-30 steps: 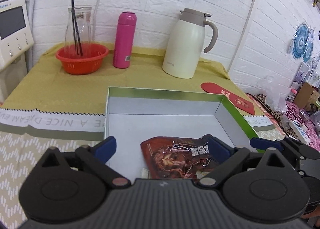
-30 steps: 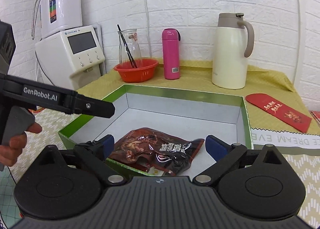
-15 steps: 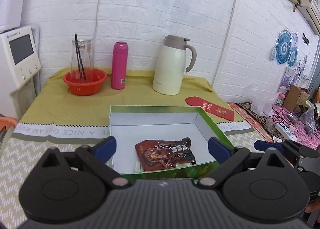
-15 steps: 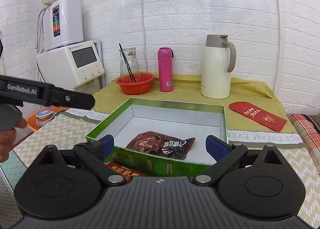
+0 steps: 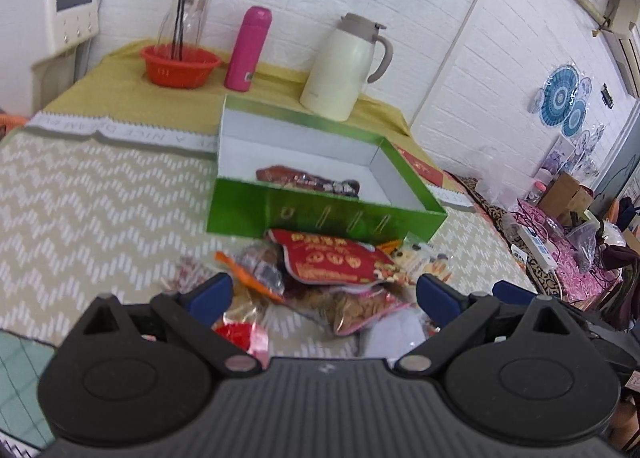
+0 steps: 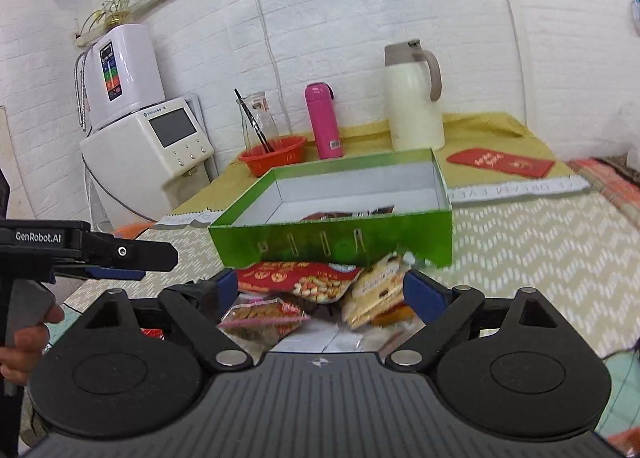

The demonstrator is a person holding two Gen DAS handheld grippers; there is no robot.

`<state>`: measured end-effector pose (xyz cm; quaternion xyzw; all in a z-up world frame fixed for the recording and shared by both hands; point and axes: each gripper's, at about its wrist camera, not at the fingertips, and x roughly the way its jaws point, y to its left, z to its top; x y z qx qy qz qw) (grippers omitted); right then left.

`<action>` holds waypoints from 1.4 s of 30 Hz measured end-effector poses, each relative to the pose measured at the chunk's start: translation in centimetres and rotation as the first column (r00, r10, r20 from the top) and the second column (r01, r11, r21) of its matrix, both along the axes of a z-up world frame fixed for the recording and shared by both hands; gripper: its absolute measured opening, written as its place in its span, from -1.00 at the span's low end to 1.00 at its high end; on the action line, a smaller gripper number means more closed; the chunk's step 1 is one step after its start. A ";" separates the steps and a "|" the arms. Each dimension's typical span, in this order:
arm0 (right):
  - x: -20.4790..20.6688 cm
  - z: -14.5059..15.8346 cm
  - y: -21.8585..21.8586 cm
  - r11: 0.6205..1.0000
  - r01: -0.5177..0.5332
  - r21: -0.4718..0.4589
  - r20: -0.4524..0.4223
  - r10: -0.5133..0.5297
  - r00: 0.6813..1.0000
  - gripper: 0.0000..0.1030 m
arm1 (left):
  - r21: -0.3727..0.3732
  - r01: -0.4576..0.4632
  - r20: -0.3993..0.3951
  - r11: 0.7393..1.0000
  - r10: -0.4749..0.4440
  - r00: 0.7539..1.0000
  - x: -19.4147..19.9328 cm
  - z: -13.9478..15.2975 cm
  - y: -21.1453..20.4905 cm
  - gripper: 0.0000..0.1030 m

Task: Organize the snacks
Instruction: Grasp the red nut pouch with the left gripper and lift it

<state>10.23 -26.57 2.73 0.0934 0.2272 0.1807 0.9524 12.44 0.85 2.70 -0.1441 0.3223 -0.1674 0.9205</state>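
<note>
Left wrist view: the left tool [image 5: 322, 292] stands wide open and empty, its blue-tipped fingers [image 5: 210, 294] spread to either side of a pile of snack packets [image 5: 320, 286] on the bench [image 5: 80, 194]. Uppermost in the pile is a red peanut packet [image 5: 336, 262]; a clear packet of brown nuts [image 5: 352, 308] lies just nearer, partly under it. Beyond the pile, touching its far edge, sits the green box [image 5: 320, 214], open-topped with a white interior. One dark red meat packet [image 5: 308, 180] lies flat on the box floor, close to the near wall. At the far end of the bench stand a red basket [image 5: 180, 66], a pink flask [image 5: 248, 48] and a cream thermos jug [image 5: 346, 66].

Right wrist view: the right tool [image 6: 320, 290] is likewise wide open and holds nothing, with the snack pile between its fingers. The red peanut packet [image 6: 296, 276] lies at the left of the gap and a tan snack packet [image 6: 376, 290] at the right; a clear packet with pink trim [image 6: 264, 316] lies nearest. The green box [image 6: 332, 238] stands just beyond, with the meat packet [image 6: 348, 215] showing above its near wall. The left tool [image 6: 100, 254] enters from the left edge, held by a hand [image 6: 24, 338]. A red envelope [image 6: 500, 162] lies on the yellow cloth [image 6: 480, 126] at far right, apart from the box.
</note>
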 end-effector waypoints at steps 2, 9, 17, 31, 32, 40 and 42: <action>0.1 -1.1 0.0 1.000 0.007 0.019 -0.042 -0.006 0.999 1.00 | 0.006 0.002 -0.024 1.000 -0.001 1.000 -0.3 -1.2 0.0 0.89; 1.6 -2.0 0.8 0.999 0.037 -0.010 -0.074 -0.038 0.997 0.86 | -0.067 0.033 -0.031 0.997 -0.035 0.999 0.8 -1.5 0.2 0.69; 4.1 -2.1 0.4 0.995 0.073 0.062 -0.124 -0.065 0.990 0.54 | -0.122 0.032 -0.076 0.992 -0.041 0.996 4.6 -2.0 -0.9 0.28; 7.3 -4.1 0.5 0.961 0.094 0.262 -0.268 -0.021 0.963 -0.39 | -0.023 0.028 -0.061 0.999 -0.030 0.998 6.4 -1.9 -1.2 -0.87; 7.0 -3.8 0.5 0.963 0.100 0.250 -0.255 -0.034 0.966 -0.45 | -0.027 0.031 -0.060 0.999 -0.033 0.998 6.2 -1.8 -1.1 -0.99; 2.7 -0.8 0.3 0.978 0.042 0.206 -0.125 -0.017 0.992 -0.54 | -0.082 0.066 -0.010 0.994 -0.067 0.998 1.0 -0.4 -0.4 -1.00; 1.1 -0.7 0.5 0.986 0.014 0.168 -0.111 0.005 0.994 -0.51 | -0.082 0.080 0.002 0.993 -0.080 0.997 -1.0 -0.3 -0.1 -1.00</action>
